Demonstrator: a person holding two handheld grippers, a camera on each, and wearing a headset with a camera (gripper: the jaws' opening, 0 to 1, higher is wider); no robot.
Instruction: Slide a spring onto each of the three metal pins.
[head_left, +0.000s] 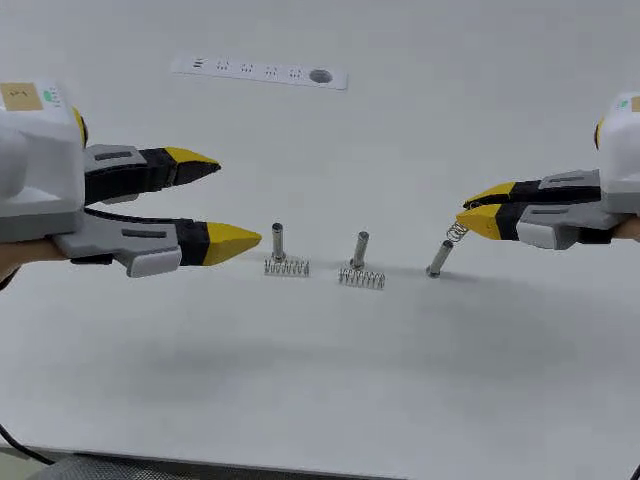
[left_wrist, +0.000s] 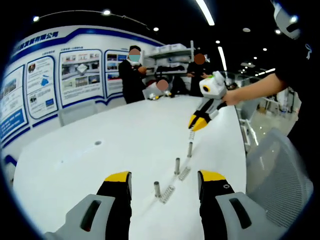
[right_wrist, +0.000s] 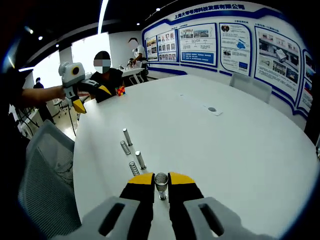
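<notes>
Three short metal pins stand upright in a row on the white table: left pin, middle pin, right pin. A loose spring lies by the left pin and another spring by the middle pin. My right gripper is shut on a third spring, held just above the right pin's top; the right gripper view shows that spring between the yellow fingertips. My left gripper hangs open left of the left pin, with nothing between its jaws.
A white power strip lies at the far side of the table. The left gripper view shows several people standing beyond the table's far end, and a mesh chair at the table's side.
</notes>
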